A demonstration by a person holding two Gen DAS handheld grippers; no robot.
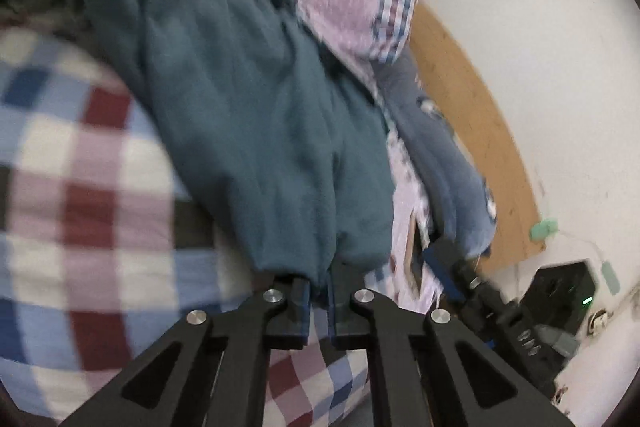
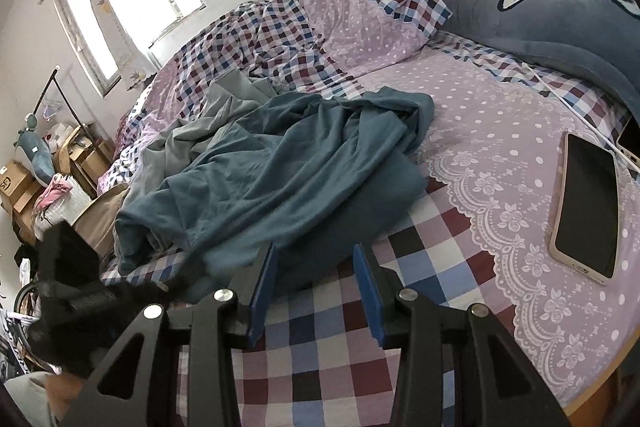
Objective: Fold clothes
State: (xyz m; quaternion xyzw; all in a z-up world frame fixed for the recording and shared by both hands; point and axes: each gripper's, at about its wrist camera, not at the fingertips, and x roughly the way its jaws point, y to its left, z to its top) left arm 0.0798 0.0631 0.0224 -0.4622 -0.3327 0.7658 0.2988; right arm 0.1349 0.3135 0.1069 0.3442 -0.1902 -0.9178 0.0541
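Bed [image 2: 480, 115]: teal garment [image 1: 256, 115] pinched in left tongs [image 1: 319, 297], right tongs [image 2: 316, 291] w/ gap.

We can make out only one marking: on the side of a cardboard box [image 2: 12, 183] at the far left edge of the right wrist view stands a dark round logo that looks like "SF", though we cannot read it with certainty; nothing else is legible
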